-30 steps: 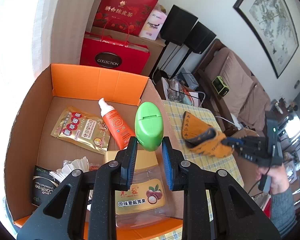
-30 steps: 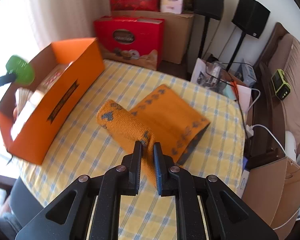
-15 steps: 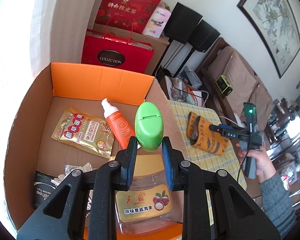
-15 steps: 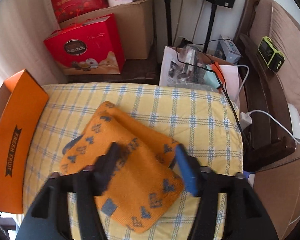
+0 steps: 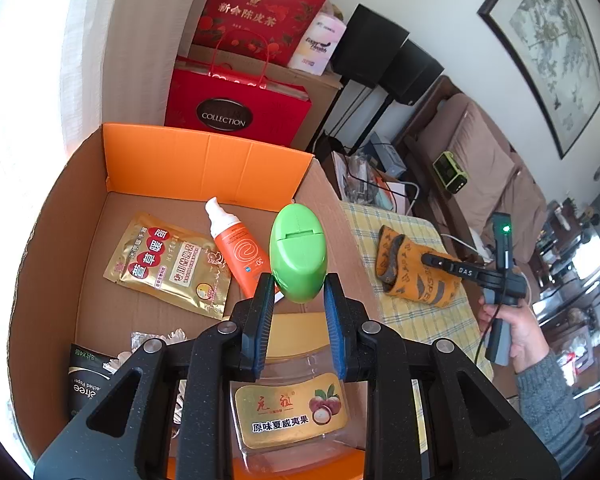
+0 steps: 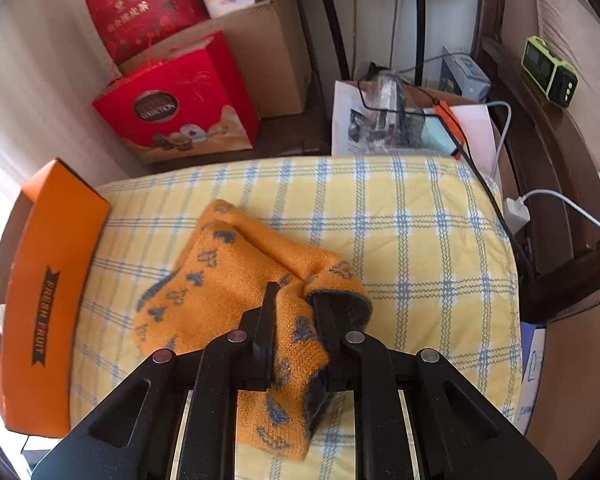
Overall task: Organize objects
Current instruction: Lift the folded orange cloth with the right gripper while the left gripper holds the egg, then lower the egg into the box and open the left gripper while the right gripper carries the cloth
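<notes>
On the checked tablecloth (image 6: 400, 216), the orange box (image 5: 204, 160) holds a gold pouch (image 5: 168, 264); left jaws pinch a green bottle (image 5: 298, 256), right jaws a folded cloth (image 6: 236, 280).

Your table (image 6: 420, 232) wears a yellow cloth checked in blue. On it lies the folded orange towel (image 6: 228, 280), near the middle, and the orange cardboard box (image 6: 48, 280) stands at its left edge, apart from the towel.

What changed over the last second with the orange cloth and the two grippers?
The right gripper let go of the orange cloth, which now lies folded on the checked tablecloth; it came lower, and its jaws have just closed on a fold again. The left gripper stayed shut on the green bottle over the cardboard box.
</notes>
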`<state>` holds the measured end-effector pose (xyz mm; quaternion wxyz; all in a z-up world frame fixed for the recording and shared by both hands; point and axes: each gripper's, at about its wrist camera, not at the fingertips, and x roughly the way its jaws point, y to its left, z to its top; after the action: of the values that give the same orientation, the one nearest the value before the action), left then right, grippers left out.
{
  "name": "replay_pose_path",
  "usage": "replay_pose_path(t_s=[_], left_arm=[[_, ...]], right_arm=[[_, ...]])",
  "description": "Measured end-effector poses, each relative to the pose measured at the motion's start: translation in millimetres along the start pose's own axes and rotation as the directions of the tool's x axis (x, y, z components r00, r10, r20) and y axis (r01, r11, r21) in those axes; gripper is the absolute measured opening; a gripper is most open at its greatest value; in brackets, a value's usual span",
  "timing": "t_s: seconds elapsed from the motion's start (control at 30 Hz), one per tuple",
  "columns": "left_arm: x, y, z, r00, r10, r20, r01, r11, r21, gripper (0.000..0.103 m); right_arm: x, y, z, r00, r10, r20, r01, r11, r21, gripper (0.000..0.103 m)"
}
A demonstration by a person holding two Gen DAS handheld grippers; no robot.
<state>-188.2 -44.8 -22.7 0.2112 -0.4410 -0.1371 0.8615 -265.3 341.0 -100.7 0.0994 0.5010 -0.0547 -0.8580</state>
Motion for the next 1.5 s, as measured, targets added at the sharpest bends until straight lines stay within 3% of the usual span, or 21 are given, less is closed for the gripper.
replay_pose_path(t_s=[0.17,0.47,0.63,0.87,1.17,1.5], left_arm=[[-7.5,1.6,3.2,1.000,0.002,0.012,-0.002,1.000,-0.002,0.023],[-21.5,15.4,14.1,0.999,0.028,0.030,-0.028,0.999,-0.022,0.023],[-22.1,29.7,24.4,0.997,0.077,0.019,-0.076,0.997,-0.018,0.023],[-7.3,61.8,35.1,0.985,0.170,-0.019,-0.170,0.985,-0.030,0.023],[10.9,91.7,33.8,0.973,0.222,-0.068,-0.224,0.974,-0.037,0.023],[27.7,98.8,32.7,0.945,0.310,-0.108,-0.309,0.951,0.022,0.023]], right_arm=[[-33.6,10.8,7.7,0.996,0.047,0.072,-0.047,0.999,-0.001,0.013],[-98.5,69.1,35.5,0.990,0.046,0.134,-0.028,0.990,-0.139,0.012],[-122.4,107.1,46.1,0.989,0.074,0.131,-0.048,0.981,-0.190,0.012],[-141.0,189.0,57.1,0.981,0.141,0.137,-0.091,0.944,-0.316,0.012],[-109.8,268.0,63.3,0.973,0.215,0.086,-0.167,0.909,-0.383,0.012],[-42.9,311.5,63.8,0.965,0.260,0.036,-0.232,0.909,-0.347,0.012]])
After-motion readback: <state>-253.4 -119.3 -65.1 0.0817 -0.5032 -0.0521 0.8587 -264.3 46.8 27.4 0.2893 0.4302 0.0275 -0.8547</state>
